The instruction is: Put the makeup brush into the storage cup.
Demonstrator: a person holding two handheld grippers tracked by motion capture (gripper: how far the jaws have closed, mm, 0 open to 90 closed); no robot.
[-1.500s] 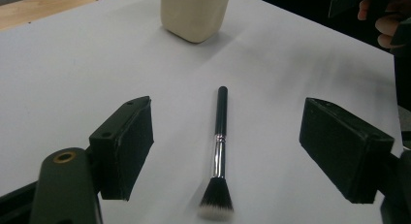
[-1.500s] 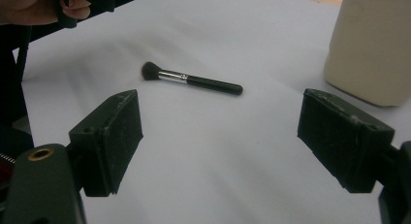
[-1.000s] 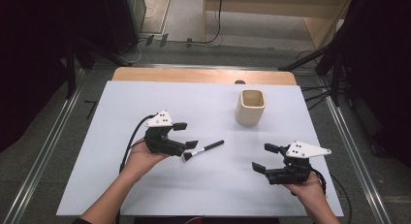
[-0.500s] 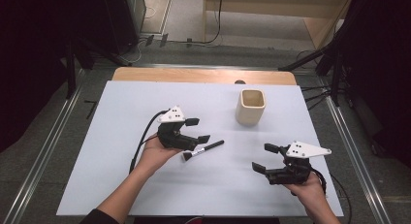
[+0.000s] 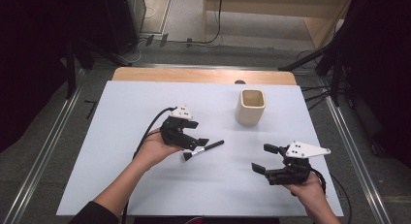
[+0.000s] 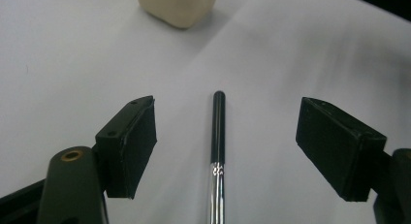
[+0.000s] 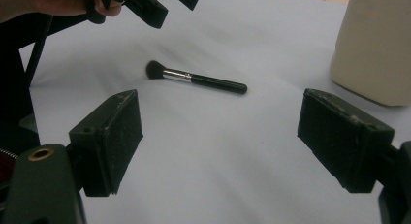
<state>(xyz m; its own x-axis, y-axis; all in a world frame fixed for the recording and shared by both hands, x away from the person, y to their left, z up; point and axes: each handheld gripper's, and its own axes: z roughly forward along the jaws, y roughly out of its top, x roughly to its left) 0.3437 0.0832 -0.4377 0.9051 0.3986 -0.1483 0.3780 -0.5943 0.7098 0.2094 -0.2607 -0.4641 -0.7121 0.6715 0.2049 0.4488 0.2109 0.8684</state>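
The little black brush (image 5: 204, 150) lies flat on the white table (image 5: 121, 185), in the middle of the high view. The left gripper (image 5: 196, 133) is wide open, right over its brush end. Lower right, the right gripper (image 5: 265, 158) is open too, holding nothing.

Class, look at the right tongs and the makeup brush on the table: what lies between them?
Nothing: in the right gripper view, bare white table stretches from the open right tongs to the makeup brush.
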